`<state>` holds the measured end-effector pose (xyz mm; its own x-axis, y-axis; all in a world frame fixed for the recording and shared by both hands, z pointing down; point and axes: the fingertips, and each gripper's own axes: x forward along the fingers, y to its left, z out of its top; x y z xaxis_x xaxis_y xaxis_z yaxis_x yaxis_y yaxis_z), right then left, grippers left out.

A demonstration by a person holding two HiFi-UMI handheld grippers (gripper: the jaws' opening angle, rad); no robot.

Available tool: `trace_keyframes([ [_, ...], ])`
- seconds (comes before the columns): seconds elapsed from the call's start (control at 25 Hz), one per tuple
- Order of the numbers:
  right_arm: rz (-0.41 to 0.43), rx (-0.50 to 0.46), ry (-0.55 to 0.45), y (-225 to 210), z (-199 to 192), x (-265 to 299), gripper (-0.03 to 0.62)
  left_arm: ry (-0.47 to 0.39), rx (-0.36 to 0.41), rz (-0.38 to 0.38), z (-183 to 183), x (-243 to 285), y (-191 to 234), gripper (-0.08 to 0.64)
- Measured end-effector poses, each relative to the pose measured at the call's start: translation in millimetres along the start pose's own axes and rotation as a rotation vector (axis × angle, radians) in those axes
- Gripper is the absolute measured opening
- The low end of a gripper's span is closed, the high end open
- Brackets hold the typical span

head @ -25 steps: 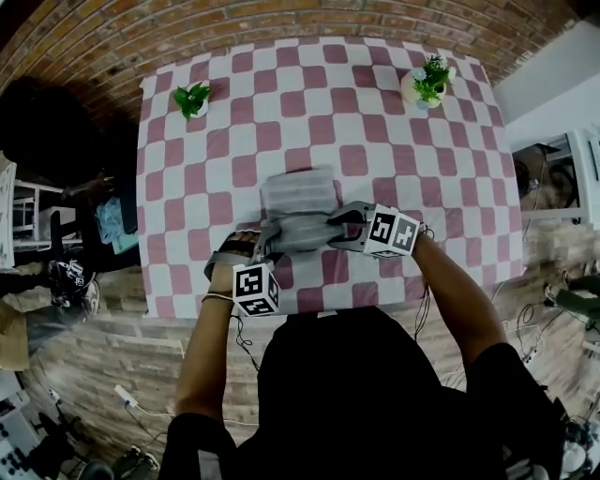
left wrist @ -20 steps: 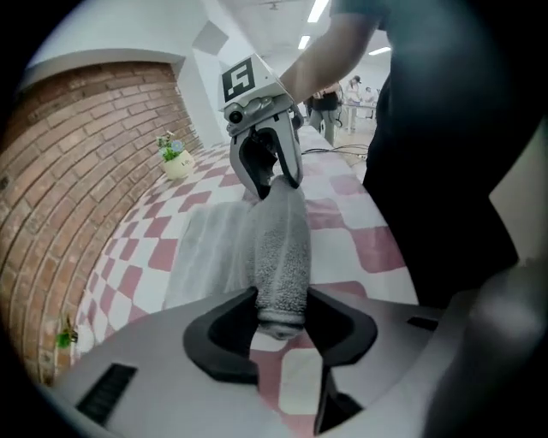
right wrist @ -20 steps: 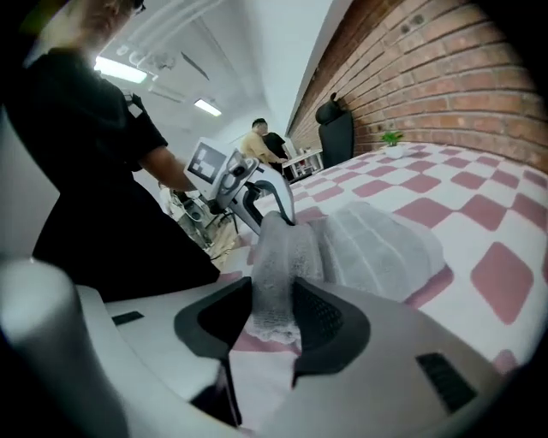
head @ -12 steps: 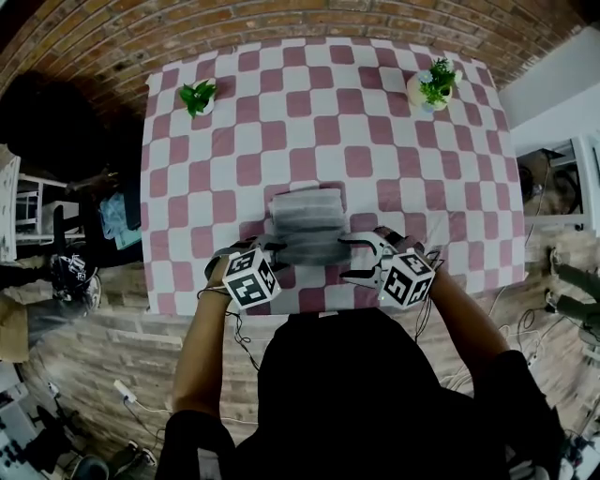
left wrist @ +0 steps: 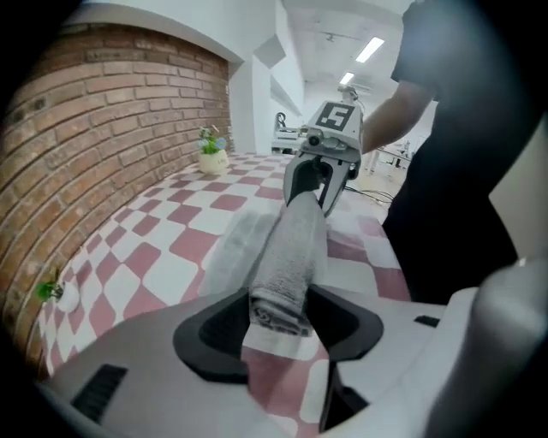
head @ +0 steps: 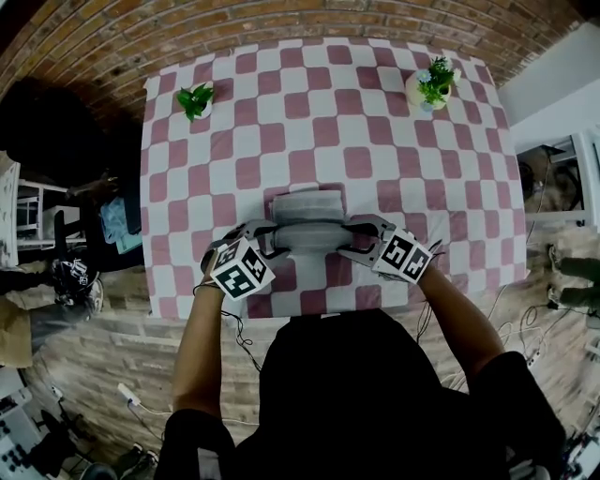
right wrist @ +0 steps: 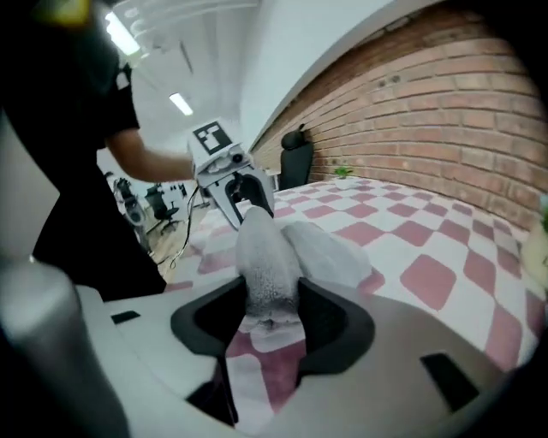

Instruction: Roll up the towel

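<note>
Left gripper (head: 269,236), just loosening, and right gripper (head: 357,238), just tightening, pinch opposite ends of the towel (head: 307,217)

Left claw (left wrist: 278,323) pinches the near end of the rolled towel (left wrist: 293,244), jaws just eased wider; right claw (left wrist: 311,190) has the far end.

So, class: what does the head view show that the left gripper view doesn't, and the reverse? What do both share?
Head view only: the square-marker cube on the left gripper, and the person's left forearm. Left gripper view only: ceiling strip lights and the rolled end of the grey towel pinched in its own jaws, which just opened slightly. Both: that towel, the pink-and-white checked tablecloth, the brick wall, and the right gripper gripping the roll's other end, its jaws just closed further.
</note>
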<state>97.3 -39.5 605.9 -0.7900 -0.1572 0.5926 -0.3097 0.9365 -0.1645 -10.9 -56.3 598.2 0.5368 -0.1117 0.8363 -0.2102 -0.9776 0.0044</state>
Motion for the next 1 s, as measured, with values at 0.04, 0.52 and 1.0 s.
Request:
trace_keyframes([
  [0.04, -0.014, 0.042, -0.022, -9, 5, -2, 0.192, -0.025, -0.018, 0.043, 3, -2, 10, 0.215],
  [0.52, -0.44, 0.118, -0.141, -120, 48, -3, 0.194, -0.115, -0.206, 0.362, 13, 1, 103, 0.199],
  [1.0, -0.429, -0.036, -0.188, -67, 72, -12, 0.164, -0.11, -0.271, 0.416, 11, 6, 116, 0.202],
])
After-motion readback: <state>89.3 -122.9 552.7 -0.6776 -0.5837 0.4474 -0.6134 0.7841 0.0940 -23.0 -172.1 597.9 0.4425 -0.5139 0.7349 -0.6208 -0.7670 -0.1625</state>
